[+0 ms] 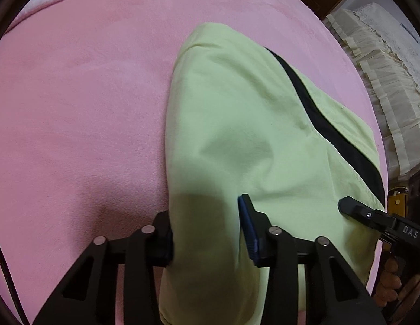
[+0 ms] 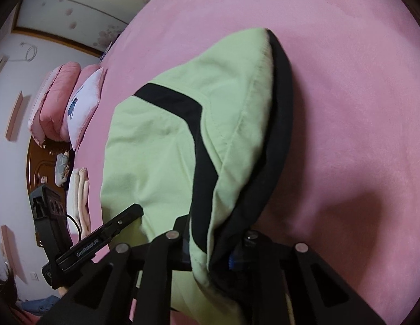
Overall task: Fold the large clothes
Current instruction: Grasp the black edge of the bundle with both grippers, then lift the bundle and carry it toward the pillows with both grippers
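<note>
On the pink bed, a green garment is pinched at its near edge by both grippers.

Pale green with black stripes, the garment (image 1: 237,124) lies on the pink blanket (image 1: 74,108), its near end raised off the bed. The left gripper (image 1: 210,241) has its fingers clamped on a bunched fold of green cloth, which fills the gap between the pads. The right gripper (image 2: 210,246) has its fingers drawn close together on the black-trimmed edge, cloth pinched between them. Each gripper shows at the side of the other's view, just beside the garment. Pink pillows (image 2: 61,103) and folded cloths (image 2: 80,197) sit at the bed's far end; a cream frilled cover (image 1: 386,94) lies beyond the bed.
</note>
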{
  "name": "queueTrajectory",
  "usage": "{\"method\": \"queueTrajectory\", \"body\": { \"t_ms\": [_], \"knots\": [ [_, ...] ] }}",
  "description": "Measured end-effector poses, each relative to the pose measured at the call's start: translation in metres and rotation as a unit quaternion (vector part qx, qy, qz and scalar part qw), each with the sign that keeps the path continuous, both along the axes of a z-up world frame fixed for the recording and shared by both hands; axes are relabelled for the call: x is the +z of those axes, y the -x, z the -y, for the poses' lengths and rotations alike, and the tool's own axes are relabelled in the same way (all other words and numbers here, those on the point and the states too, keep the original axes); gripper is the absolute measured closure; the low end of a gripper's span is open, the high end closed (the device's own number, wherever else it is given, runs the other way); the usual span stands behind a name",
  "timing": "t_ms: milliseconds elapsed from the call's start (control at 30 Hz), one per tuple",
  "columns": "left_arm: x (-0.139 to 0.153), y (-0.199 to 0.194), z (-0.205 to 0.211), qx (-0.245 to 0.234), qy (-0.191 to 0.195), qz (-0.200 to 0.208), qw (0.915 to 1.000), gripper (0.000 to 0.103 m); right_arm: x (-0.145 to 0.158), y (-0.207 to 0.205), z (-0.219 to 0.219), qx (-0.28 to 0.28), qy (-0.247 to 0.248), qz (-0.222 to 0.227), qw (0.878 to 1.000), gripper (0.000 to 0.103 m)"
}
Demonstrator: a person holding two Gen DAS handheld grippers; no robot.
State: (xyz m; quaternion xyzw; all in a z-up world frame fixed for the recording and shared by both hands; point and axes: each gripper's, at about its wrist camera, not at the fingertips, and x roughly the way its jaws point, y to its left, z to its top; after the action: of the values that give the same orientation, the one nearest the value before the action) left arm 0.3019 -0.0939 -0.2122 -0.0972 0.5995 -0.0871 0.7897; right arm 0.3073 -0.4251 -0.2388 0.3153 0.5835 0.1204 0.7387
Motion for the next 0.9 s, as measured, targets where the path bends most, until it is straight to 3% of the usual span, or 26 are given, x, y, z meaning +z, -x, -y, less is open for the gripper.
{"method": "queueTrajectory", "body": {
  "t_ms": [133, 400, 600, 700, 833, 900],
  "knots": [
    [0.018, 0.006, -0.001, 0.004, 0.015, 0.018, 0.9997, 0.076, 0.018, 0.005, -0.001, 0.003, 0.003, 0.018, 1.000, 0.092],
    [0.052, 0.027, -0.021, 0.021, 0.038, 0.037, 0.9984, 0.080, 0.066, 0.016, -0.038, 0.043, 0.030, 0.045, 0.998, 0.094],
    [0.041, 0.043, -0.055, 0.019, 0.041, 0.001, 0.9990, 0.080, 0.050, 0.032, -0.068, 0.082, 0.032, 0.040, 0.995, 0.094],
    [0.024, 0.046, -0.064, 0.009, 0.045, -0.014, 0.9988, 0.077, 0.032, 0.043, -0.073, 0.099, 0.044, 0.036, 0.993, 0.083],
    [0.018, 0.042, -0.053, -0.019, 0.012, -0.013, 0.9997, 0.068, 0.013, 0.049, -0.056, 0.091, 0.064, 0.034, 0.993, 0.044],
    [0.012, 0.037, -0.046, -0.020, 0.009, -0.025, 0.9995, 0.062, 0.002, 0.048, -0.047, 0.089, 0.062, 0.023, 0.994, 0.037]
  ]
}}
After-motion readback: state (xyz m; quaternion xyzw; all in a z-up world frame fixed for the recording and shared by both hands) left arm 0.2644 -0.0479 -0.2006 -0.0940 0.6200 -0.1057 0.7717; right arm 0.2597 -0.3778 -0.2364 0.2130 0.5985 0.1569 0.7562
